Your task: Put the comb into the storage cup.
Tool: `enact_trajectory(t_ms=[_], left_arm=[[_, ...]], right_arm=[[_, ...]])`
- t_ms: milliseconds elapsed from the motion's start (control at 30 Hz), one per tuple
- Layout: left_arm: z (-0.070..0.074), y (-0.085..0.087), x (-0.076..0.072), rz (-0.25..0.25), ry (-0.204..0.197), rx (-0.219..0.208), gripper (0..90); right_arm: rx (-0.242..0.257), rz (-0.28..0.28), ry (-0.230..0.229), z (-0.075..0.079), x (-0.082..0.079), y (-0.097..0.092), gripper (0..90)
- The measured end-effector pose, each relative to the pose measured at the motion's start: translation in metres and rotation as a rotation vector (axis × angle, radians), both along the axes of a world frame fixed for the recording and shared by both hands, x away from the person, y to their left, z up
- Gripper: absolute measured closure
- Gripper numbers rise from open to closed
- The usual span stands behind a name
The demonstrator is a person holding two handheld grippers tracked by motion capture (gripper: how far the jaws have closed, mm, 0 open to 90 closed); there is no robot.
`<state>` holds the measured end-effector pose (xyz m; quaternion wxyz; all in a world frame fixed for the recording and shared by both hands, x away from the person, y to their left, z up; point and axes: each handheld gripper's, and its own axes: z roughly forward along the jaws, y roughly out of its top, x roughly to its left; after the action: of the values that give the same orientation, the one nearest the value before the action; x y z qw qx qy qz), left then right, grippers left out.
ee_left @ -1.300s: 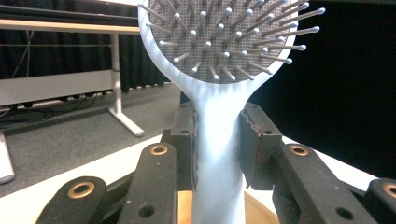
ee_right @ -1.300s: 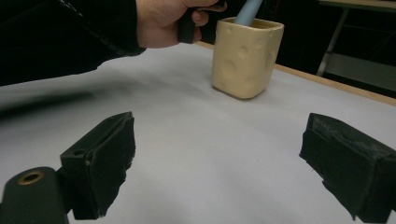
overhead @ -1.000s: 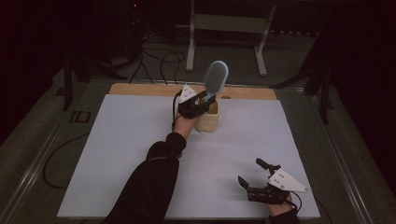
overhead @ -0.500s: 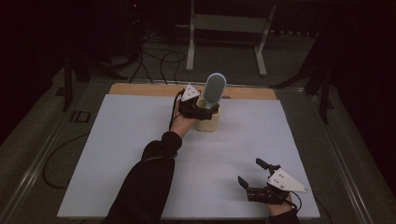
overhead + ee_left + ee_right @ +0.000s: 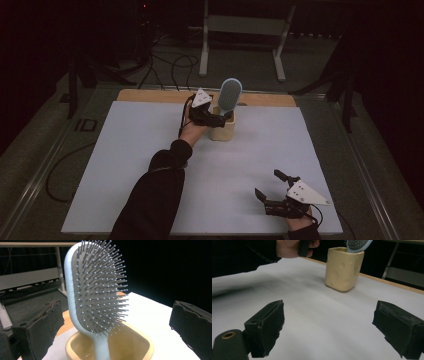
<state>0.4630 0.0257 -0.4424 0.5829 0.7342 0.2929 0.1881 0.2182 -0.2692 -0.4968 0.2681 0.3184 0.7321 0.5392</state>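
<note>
A pale blue hairbrush stands handle-down in a beige cup at the back middle of the white sheet. My left gripper is at the cup's rim and its jaws have just been opening. In the left gripper view the brush rises from the cup between the wide-open jaws of the left gripper, and neither pad touches it. My right gripper rests open and empty near the front right edge. The right gripper faces the cup and brush across bare sheet.
The white sheet covers most of the table, with a wooden strip showing along its far edge. Beyond the table stand a metal frame and loose cables on the dark floor.
The brush has come down from a raised, tilted hold into the cup. The left gripper's jaws have opened and let it go. The right gripper has not moved.
</note>
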Motion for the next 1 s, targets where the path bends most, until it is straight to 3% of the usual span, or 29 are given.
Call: enact_trajectory(t_ms=[300, 533, 633, 767, 1000], left_arm=[[0.004, 0.007, -0.003, -0.017, 0.006, 0.001, 0.0], [0.013, 0.013, -0.008, -0.052, 0.021, -0.011, 0.0], [0.019, 0.017, -0.013, -0.092, 0.033, -0.019, 0.0], [0.022, 0.019, -0.016, -0.113, 0.045, -0.007, 0.0], [0.028, 0.035, -0.026, -0.125, 0.048, -0.013, 0.0]], right_arm=[[0.000, -0.006, 0.001, 0.000, 0.001, -0.001, 9.6], [-0.002, -0.008, -0.003, 0.001, 0.000, -0.001, 9.6], [-0.003, -0.010, -0.003, 0.001, 0.000, 0.000, 9.5], [-0.009, -0.009, -0.002, 0.001, -0.001, 0.001, 9.5], [-0.002, -0.012, -0.005, 0.003, -0.001, 0.001, 9.6]])
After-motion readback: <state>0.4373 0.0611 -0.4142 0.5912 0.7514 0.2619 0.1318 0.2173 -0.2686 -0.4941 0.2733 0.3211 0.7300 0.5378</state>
